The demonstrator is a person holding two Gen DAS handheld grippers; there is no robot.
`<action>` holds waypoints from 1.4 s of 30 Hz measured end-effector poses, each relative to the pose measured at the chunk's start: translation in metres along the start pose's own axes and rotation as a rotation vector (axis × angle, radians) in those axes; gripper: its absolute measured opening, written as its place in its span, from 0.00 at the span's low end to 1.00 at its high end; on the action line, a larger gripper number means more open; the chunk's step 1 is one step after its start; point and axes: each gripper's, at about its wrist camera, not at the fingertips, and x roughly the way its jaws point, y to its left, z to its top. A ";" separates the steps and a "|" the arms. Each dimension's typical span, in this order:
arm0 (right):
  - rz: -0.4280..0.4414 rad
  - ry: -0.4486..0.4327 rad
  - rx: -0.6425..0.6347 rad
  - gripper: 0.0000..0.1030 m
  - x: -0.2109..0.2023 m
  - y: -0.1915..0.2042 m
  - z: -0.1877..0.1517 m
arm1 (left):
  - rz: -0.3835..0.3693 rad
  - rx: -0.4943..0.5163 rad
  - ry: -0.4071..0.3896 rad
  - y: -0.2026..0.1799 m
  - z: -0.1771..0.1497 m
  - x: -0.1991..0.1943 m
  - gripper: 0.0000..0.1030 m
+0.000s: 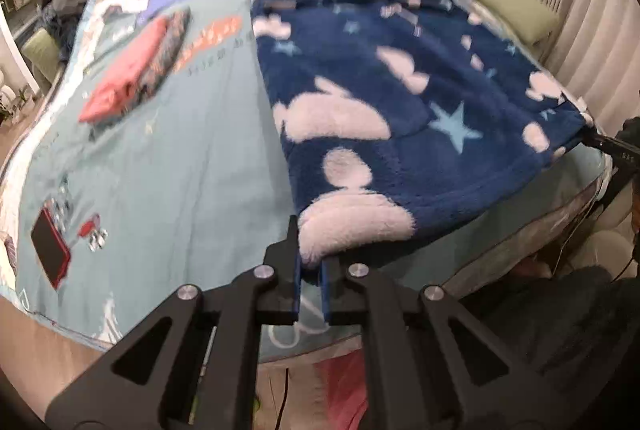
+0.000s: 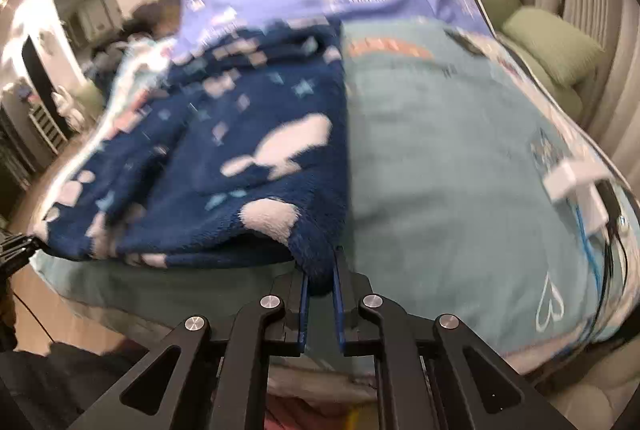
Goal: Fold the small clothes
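Left wrist view shows the left gripper (image 1: 311, 262) clamped on the near corner of a fleecy navy garment (image 1: 400, 101) printed with pale clouds and stars, the fabric pinched between its blue pads. That garment lies spread across a pale teal bedspread (image 1: 192, 157), its near edge lifted slightly off the bed. At the right edge of this view the right gripper (image 1: 596, 139) pinches the garment's other near corner. In the right wrist view, the right gripper (image 2: 320, 278) is closed tight on that blue corner. A folded pink-and-dark stack (image 1: 136, 69) rests farther back on the bedspread, well apart, and a red-edged phone (image 1: 50, 250) lies near the left side.
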 end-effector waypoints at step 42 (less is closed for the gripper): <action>0.132 0.005 0.057 0.58 0.030 -0.022 0.058 | -0.171 -0.118 -0.062 0.031 0.035 0.031 0.70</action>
